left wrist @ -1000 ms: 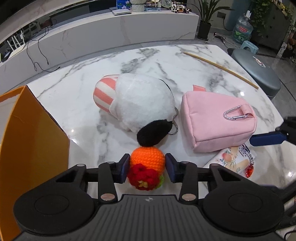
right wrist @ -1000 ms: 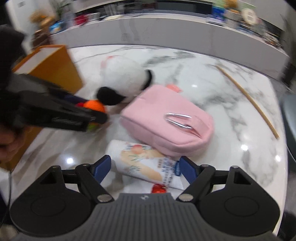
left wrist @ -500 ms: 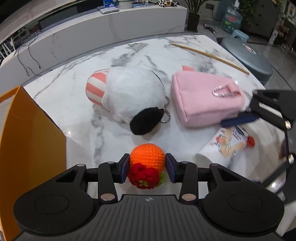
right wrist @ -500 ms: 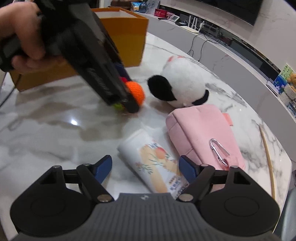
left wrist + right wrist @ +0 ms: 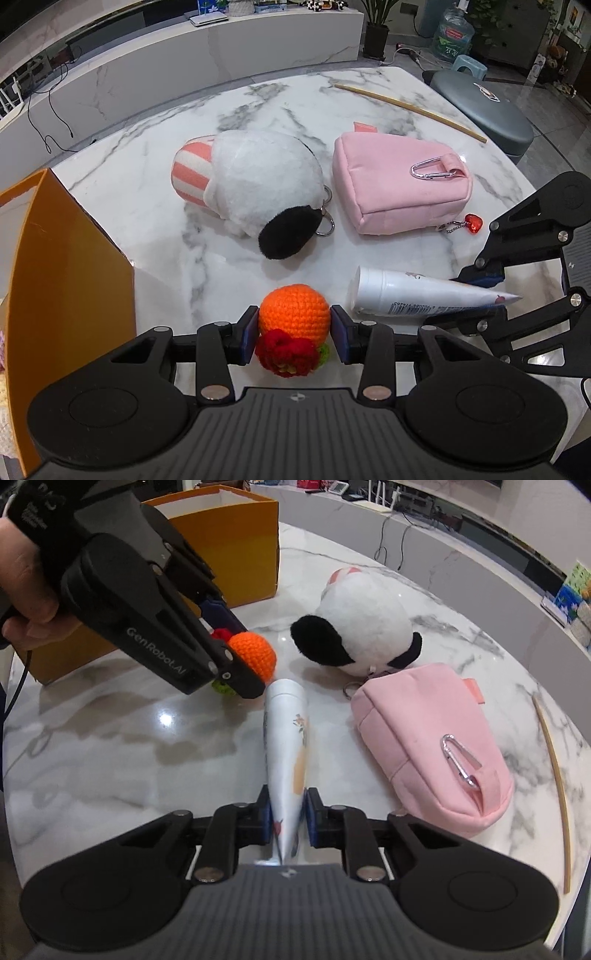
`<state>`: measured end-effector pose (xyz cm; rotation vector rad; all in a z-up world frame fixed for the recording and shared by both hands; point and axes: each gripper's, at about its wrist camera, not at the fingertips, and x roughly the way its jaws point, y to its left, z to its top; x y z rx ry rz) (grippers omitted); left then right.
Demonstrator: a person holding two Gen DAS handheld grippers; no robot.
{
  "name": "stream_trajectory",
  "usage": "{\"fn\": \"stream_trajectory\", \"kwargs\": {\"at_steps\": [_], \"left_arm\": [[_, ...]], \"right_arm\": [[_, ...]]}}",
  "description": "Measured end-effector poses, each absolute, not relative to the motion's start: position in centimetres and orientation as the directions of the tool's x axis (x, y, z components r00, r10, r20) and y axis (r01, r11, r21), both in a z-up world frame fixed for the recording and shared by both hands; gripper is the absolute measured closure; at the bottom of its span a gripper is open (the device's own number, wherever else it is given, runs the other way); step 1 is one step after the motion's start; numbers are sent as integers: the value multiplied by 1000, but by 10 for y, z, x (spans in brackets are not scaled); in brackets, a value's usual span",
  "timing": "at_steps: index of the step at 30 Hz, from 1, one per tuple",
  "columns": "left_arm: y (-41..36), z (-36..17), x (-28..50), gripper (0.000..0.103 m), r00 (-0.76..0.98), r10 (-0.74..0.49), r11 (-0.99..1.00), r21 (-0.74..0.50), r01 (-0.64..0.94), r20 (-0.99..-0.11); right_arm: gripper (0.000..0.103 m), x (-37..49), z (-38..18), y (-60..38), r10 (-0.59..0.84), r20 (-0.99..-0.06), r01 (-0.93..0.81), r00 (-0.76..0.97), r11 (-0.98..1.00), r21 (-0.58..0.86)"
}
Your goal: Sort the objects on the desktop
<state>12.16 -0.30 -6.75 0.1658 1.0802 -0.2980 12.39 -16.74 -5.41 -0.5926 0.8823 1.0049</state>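
My left gripper [image 5: 294,332] is shut on an orange crocheted ball with a red flower [image 5: 294,314], held just above the marble table [image 5: 147,184]; the ball also shows in the right wrist view [image 5: 255,655]. My right gripper [image 5: 286,819] is shut on the flat end of a white cream tube [image 5: 286,731], which also shows in the left wrist view [image 5: 413,293]. A white plush toy with a black ear [image 5: 258,192] and a pink pouch [image 5: 399,181] lie on the table beyond both grippers.
An open orange box [image 5: 70,266] stands at the left, also in the right wrist view [image 5: 229,539]. A thin wooden stick [image 5: 410,107] lies at the table's far right. A grey stool [image 5: 484,107] stands beside the table.
My right gripper has closed on the cream tube's flat end and turned it lengthwise. My left gripper keeps the orange ball and has drawn back a little from the plush toy.
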Motion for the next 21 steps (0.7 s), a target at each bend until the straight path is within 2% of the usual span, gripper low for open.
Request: {"fn": "stream_trajectory", "kwargs": {"at_steps": [21], "left_arm": [[2, -36, 107, 57, 487, -188, 945, -23, 325, -853]], "right_arm": [[86, 126, -10, -175, 510, -805, -836, 304, 548, 31]]}}
